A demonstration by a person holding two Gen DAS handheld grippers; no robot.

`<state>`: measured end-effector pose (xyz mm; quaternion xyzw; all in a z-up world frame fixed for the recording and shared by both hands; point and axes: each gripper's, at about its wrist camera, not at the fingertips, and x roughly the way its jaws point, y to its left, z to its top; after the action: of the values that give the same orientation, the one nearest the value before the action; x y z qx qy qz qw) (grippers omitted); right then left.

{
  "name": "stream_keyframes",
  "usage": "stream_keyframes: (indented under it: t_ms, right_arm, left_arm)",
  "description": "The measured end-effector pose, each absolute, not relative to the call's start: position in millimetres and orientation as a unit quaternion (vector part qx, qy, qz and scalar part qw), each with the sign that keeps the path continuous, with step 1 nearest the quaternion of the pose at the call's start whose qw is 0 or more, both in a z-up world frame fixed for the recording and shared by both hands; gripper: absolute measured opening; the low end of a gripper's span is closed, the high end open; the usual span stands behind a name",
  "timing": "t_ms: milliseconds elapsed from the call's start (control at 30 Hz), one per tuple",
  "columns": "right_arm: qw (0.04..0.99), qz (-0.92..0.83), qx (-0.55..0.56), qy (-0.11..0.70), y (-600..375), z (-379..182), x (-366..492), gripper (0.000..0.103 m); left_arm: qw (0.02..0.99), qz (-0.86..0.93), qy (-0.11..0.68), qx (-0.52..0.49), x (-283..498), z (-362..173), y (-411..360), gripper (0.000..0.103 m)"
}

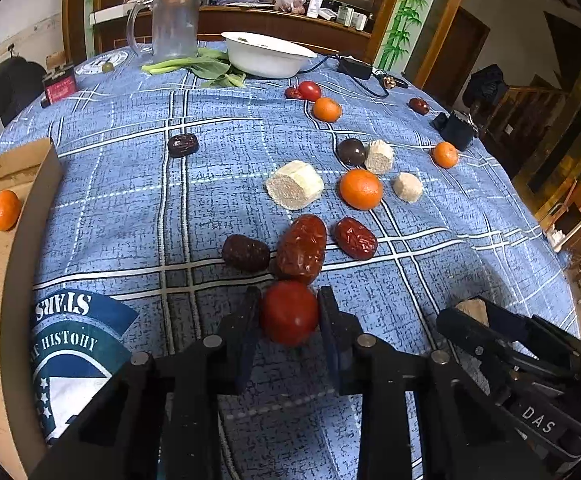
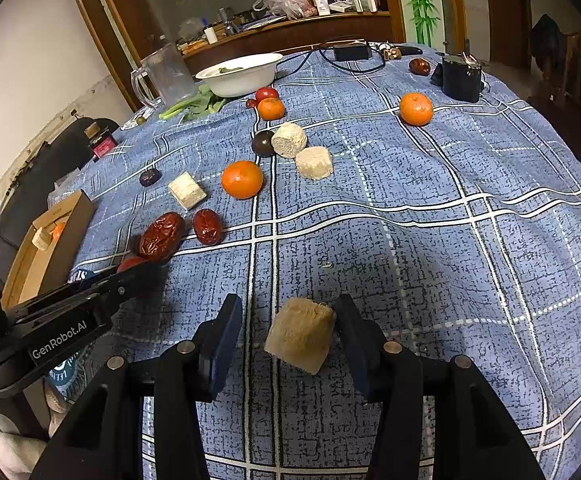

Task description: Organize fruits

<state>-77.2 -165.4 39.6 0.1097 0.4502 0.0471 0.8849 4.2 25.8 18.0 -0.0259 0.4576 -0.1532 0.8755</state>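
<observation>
**Ana:** Between the pads of the left gripper (image 1: 289, 312) sits a red tomato (image 1: 289, 312), both pads pressed on its sides, so I read it as clamped and raised just off the blue cloth (image 1: 130, 200).

**Ben:** Likely bound for the cardboard box (image 1: 30, 184) at the left edge, where one tangerine (image 1: 4, 210) already lies. That would explain sorting fruit off the cloth.

**Ana:** And the right gripper (image 2: 288, 332)? Its pale fibrous chunk (image 2: 300, 334) touches only the right pad; a clear gap shows on the left side. I'd call those jaws apart, the chunk not squeezed.

**Ben:** Whether the chunk rests on the cloth or leans on that pad, I cannot tell.

**Ana:** The right view shows a cut piece inside the box beside the tangerine, which the left view hides behind the box wall.

**Ben:** While the left view shows the tomato whole; from the right only a red sliver peeks past the other tool.

**Ana:** Loose on the cloth: wrinkled dates (image 1: 302, 248), a big tangerine (image 2: 242, 179), more pale chunks, and a white bowl (image 2: 242, 76) at the far side
</observation>
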Motion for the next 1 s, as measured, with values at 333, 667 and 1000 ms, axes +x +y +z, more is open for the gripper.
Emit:
stream_keyframes:
  t_ms: [333, 667, 1000]
  right_arm:
    - [0.882, 0.078, 0.158, 0.437, -177.5, 51.7, -94.2, 0.031]
    - [0.898, 0.084, 0.191, 0.387, -183.0, 82.6, -114.4, 0.030]
    - [0.892, 0.068, 0.094, 0.436, -162.4, 59.3, -86.8, 0.067]
  left_arm:
    - [0.888, -0.160, 0.425, -0.074, -34.8, 45.5, 57.0, 0.027]
    - [0.906, -0.141, 0.384, -0.110, -81.3, 73.9, 110.7, 0.027]
    - [0.911, -0.131, 0.367, -0.138, -108.0, 79.9, 143.1, 0.027]
